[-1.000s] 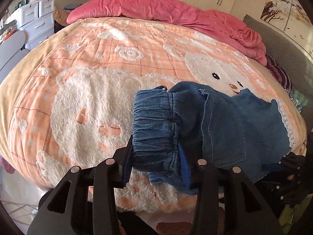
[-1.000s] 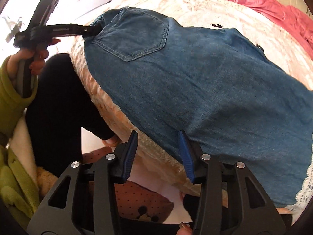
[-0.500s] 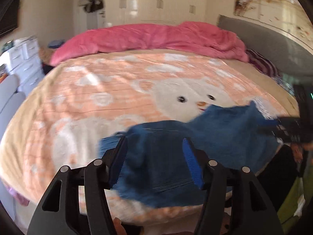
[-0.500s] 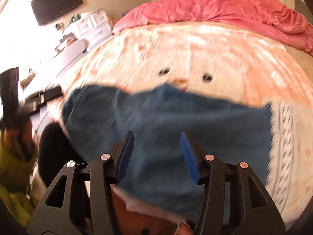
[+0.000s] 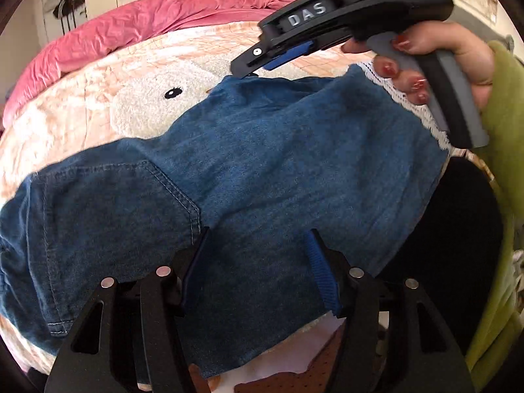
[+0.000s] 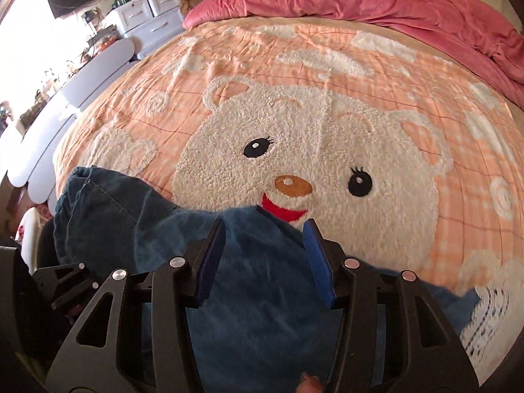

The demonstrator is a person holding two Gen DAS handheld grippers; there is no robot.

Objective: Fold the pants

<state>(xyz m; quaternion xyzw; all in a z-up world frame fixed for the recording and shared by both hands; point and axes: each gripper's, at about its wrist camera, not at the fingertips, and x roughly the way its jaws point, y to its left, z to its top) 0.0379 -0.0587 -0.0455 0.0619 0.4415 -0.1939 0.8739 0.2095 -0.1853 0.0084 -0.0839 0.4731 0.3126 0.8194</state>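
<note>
Blue denim pants [image 5: 262, 163] lie across the near edge of the bed, back pocket [image 5: 114, 203] to the left, white lace hem [image 5: 409, 104] to the right. My left gripper [image 5: 258, 255] hovers open over the middle of the denim, nothing pinched between its blue pads. My right gripper [image 6: 263, 239] stands open above the pants' far edge [image 6: 255, 294], also with nothing in it. In the left wrist view, a hand in a green sleeve holds the right gripper [image 5: 249, 65] above the hem end. The lace hem [image 6: 488, 314] shows at the lower right of the right wrist view.
The pants rest on an orange blanket with a white bear [image 6: 311, 150]. A pink duvet [image 6: 360, 0] is bunched along the far side. White drawers [image 6: 147, 19] and a white scalloped board [image 6: 65, 98] stand to the left. A person's dark legs [image 5: 458, 229] stand at the bed edge.
My left gripper let go of the waistband it was pinching and swung right over the pants' middle. My right gripper rose from the bed's edge to the pants' far side.
</note>
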